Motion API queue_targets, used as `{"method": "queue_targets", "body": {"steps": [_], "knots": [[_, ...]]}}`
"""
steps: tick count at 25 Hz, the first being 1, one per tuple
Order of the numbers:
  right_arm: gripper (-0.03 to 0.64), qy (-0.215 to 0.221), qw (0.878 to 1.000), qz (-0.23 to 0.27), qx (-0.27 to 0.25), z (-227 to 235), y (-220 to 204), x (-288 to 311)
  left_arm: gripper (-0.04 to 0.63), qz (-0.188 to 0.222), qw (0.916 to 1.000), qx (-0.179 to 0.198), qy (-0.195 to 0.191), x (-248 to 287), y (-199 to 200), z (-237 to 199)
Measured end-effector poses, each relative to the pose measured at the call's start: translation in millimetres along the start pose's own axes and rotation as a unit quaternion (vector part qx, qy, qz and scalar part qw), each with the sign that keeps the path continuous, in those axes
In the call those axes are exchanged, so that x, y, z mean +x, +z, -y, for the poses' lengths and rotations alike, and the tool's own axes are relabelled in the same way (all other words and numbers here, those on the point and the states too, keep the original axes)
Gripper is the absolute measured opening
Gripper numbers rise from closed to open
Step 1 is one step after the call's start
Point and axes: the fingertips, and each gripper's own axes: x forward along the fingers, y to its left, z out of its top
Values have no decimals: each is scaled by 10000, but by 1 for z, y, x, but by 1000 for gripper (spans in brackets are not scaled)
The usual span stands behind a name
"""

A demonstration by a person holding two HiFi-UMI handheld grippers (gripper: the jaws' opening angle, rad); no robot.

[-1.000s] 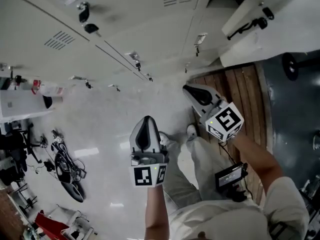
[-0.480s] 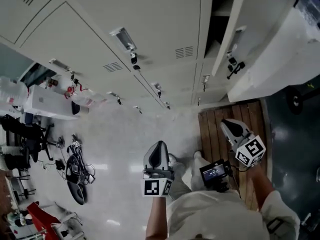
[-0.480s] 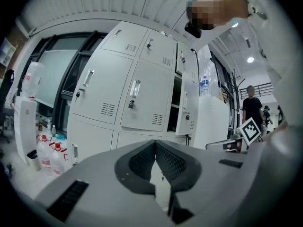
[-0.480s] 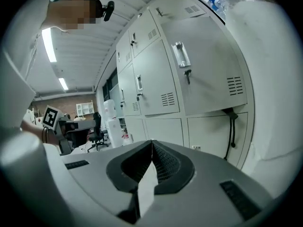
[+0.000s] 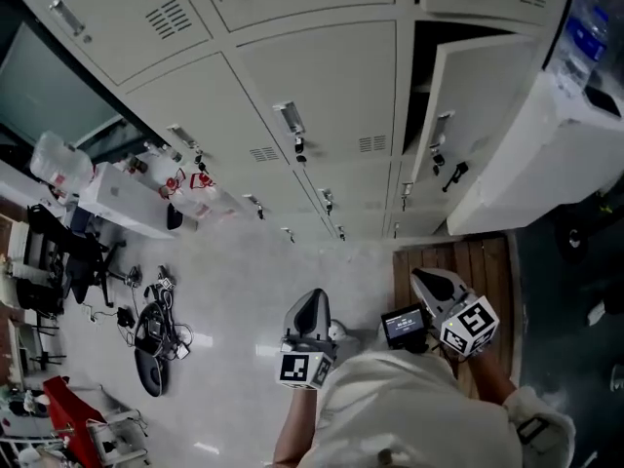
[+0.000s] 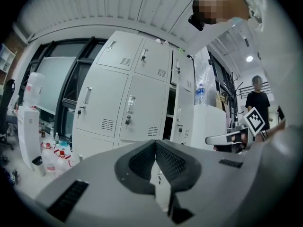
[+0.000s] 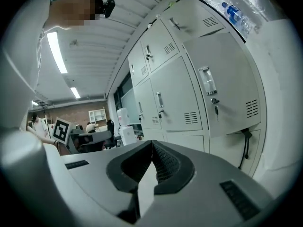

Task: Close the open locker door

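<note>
The open locker door (image 5: 475,105) hangs ajar from the dark locker opening (image 5: 421,86) in the bank of white lockers, right of centre. Its handle and hanging keys (image 5: 440,144) face me. My left gripper (image 5: 312,297) is held low near my body, shut with nothing in it, and points at the lockers. My right gripper (image 5: 422,277) is also shut and empty, over the wooden pallet, well short of the door. In the right gripper view the door (image 7: 227,79) fills the right side beyond the closed jaws (image 7: 151,143). The left gripper (image 6: 155,143) faces the locker fronts.
A big white unit (image 5: 546,154) with plastic-wrapped bottles on top stands right of the open door. A wooden pallet (image 5: 483,261) lies below it. Water jugs (image 5: 180,178) and a low white cabinet (image 5: 117,198) stand at left; cables (image 5: 156,334) lie on the floor.
The head view has tilted up, so more of the lockers and the open door show. Both grippers now sit lower and closer to my body.
</note>
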Motion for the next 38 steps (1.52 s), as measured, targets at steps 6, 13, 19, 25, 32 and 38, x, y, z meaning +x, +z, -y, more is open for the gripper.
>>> {"method": "queue_targets", "body": {"steps": [6,13,19,25,32,38], "knots": [[26,292,9982,437,302,-31,47,-4,8,217,9997,11,95,-21,47,4],[26,468,9959,774,71,-55,80,2,8,558,9980,188,209,-31,86,2],[26,505,9946,890,-176,-67,93,-2,8,782,9967,224,59,-32,104,20],[26,483,9951,854,-143,-70,84,-9,8,824,9965,45,-92,-32,95,41],[26,454,9957,806,-92,-71,74,-15,8,787,9967,115,-141,-34,93,47],[26,432,9964,723,-63,-71,66,-14,8,756,9971,101,-76,-38,86,44]]}}
